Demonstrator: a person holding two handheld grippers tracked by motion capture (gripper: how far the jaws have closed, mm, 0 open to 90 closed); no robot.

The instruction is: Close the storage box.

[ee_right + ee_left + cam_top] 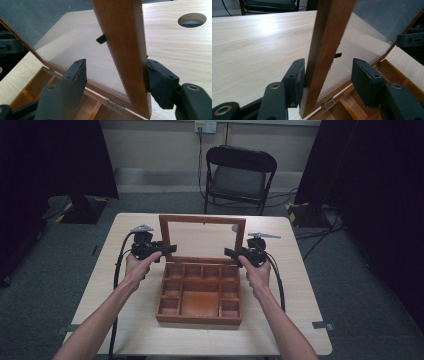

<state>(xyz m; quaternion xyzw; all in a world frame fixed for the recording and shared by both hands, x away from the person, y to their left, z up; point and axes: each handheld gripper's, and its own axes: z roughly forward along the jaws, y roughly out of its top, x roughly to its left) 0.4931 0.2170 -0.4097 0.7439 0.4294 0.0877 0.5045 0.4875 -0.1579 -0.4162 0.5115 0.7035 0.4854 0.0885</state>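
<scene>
The left tongs [167, 249] stand released, jaws spread to either side of the left upright of the lid [202, 239]. In the left gripper view the left tongs [327, 75] have one pad [298, 80] pressed against the outer face of that wooden rail, while the other pad stands apart on the glass side. The right tongs [231, 253] are likewise released around the lid's right upright; in the right gripper view the right tongs [116, 80] have one pad [158, 80] touching the rail's outer face and the other clear of it, over the pane.

Both forearms reach in from the near edge, each hand wrapped around its gripper, left hand [137, 265] and right hand [256, 270] level with each other on opposite sides of the lid.

The lid, a wood frame around clear glass, stands raised, hinged at the far edge of the wooden box [200, 292], whose open compartments face up. The box sits near the middle of the pale table [280, 320]. A black folding chair [239, 175] stands beyond the table's far edge.
</scene>
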